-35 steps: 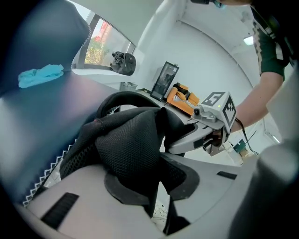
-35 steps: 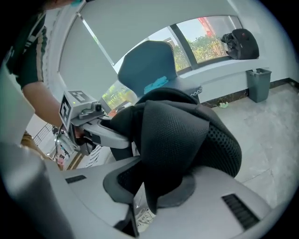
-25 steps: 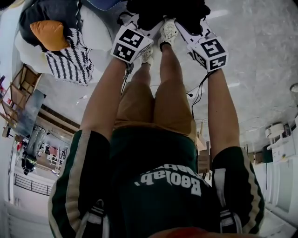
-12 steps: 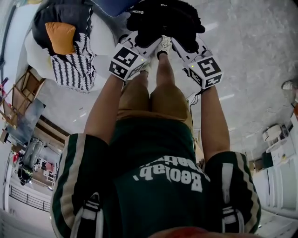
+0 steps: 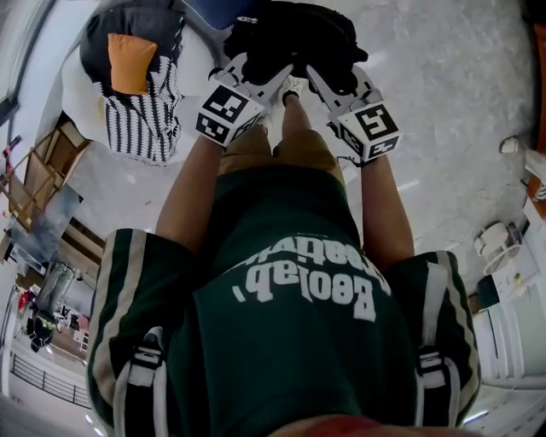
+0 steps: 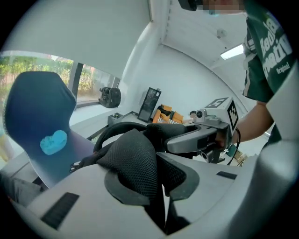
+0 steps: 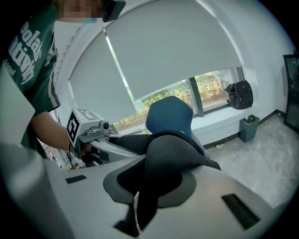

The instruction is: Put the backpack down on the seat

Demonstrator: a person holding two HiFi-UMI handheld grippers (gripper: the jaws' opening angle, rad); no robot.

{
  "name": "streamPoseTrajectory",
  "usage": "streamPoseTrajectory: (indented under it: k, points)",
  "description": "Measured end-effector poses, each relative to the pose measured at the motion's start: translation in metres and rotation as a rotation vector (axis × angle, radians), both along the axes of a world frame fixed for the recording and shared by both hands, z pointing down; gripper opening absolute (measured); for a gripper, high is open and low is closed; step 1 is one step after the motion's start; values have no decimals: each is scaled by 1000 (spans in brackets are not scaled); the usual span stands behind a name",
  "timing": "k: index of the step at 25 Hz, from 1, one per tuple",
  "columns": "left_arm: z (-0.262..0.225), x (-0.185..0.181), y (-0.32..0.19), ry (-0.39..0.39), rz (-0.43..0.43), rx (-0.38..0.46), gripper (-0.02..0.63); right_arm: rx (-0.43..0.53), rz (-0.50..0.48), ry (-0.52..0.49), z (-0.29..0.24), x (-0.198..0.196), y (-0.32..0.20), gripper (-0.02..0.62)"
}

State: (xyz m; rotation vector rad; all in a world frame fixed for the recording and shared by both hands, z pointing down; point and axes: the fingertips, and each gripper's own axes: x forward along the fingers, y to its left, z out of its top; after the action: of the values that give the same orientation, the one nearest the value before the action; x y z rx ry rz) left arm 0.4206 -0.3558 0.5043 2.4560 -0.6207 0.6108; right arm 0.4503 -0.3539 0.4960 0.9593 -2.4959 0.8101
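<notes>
Gripping black backpack [image 5: 294,38] by mesh shoulder straps: left tool [image 5: 260,78] was clamped on one strap, right tool [image 5: 328,78] clamped on other. Backpack hung in air between both tools, before person's legs, above grey floor [image 5: 461,102], not on seat. Blue chair [image 6: 37,121] stood near, beyond backpack. Orange cushion [image 5: 130,61] lay off to left.

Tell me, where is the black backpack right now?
The backpack is at top centre of the head view, its mesh straps clamped in the left gripper and the right gripper, just right of the blue chair and the orange cushion.
</notes>
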Motion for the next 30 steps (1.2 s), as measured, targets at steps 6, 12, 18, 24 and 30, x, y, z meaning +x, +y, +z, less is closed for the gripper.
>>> streamPoseTrajectory:
  k: [6,12,18,24,30]
  points:
    - [-96,-18,3,-16,2,93,83,107,-16,2,-102,-14,-1,72]
    - [-190,-21,-1,28,-19,217,83,252,-26,-17,-197,-20,-4,72]
    - [-276,-19,5,39,-35,352,83,396,-63,-29,-277,-19,5,72]
    - [-342,-18,17,35,-94,468,83,526,-102,-63,-339,-20,21,72]
    - [-379,-28,16,27,-112,547,84,625,-140,-77,-374,-29,19,72]
